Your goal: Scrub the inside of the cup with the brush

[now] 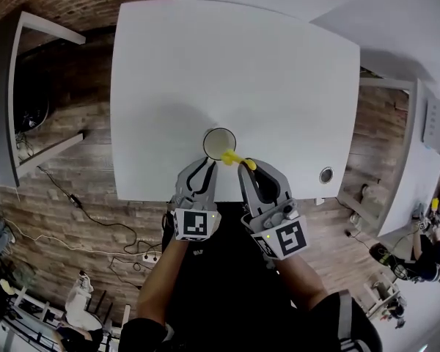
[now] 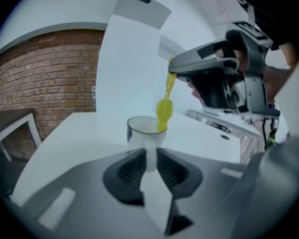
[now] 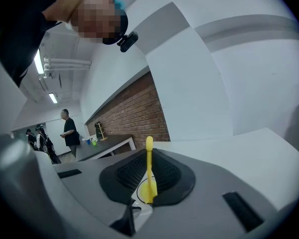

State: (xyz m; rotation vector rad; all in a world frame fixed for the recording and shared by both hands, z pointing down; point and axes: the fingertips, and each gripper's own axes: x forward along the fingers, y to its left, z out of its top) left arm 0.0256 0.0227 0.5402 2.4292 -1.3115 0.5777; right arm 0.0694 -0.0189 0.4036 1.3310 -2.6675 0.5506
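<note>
A pale cup stands upright on the white table near its front edge. My left gripper is shut on the cup's handle, and the cup rises just beyond the jaws. My right gripper is shut on a yellow brush. In the left gripper view the brush hangs down from the right gripper, its head at the cup's right rim. In the right gripper view the brush stands between the jaws of the right gripper. Its lower end lies over the cup's rim.
A round cable hole sits in the table's right front corner. Wooden floor with cables surrounds the table, and a grey bench stands to the left. People stand far off near a brick wall.
</note>
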